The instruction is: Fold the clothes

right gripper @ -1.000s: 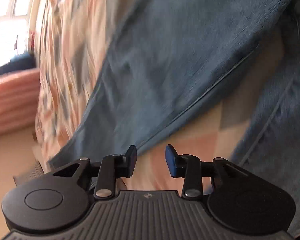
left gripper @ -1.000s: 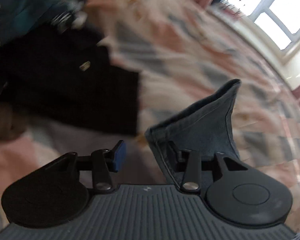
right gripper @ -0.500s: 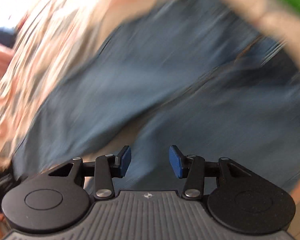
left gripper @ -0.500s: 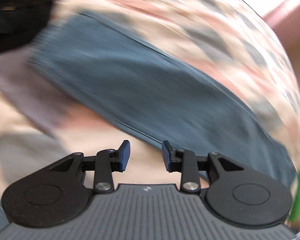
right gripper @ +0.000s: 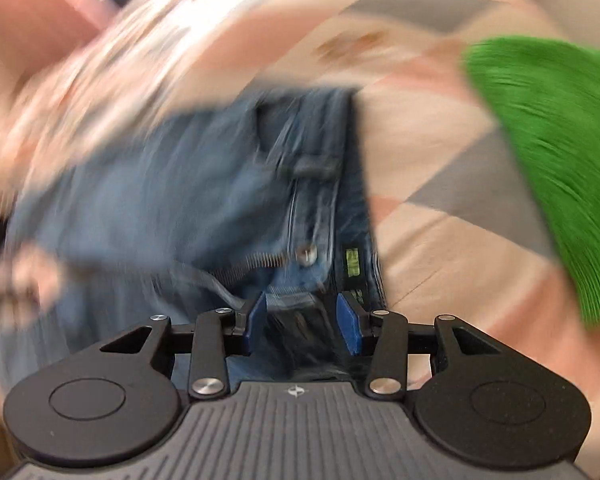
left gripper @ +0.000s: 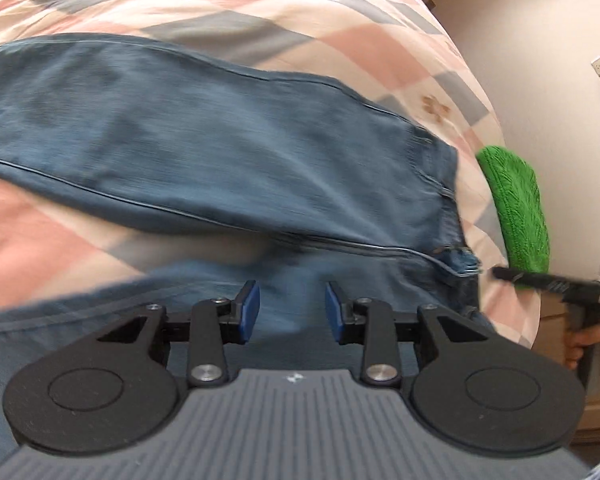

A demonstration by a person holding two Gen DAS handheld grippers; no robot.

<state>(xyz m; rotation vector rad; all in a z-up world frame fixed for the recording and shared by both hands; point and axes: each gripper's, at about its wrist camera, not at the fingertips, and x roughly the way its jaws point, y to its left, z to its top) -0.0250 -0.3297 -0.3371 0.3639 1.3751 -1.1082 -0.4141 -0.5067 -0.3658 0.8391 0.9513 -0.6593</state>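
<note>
No text can be read for certain. In the right wrist view, lower middle of the frame, the jeans (right gripper: 204,208) carry a small dark label (right gripper: 352,260) inside the waistband with yellow-green print, too blurred to make out. A small pale emblem (right gripper: 297,391) sits on the grey ribbed body near the bottom centre of each view; it is a mark, not letters. The metal button (right gripper: 306,254) shows no legible stamping.
</note>
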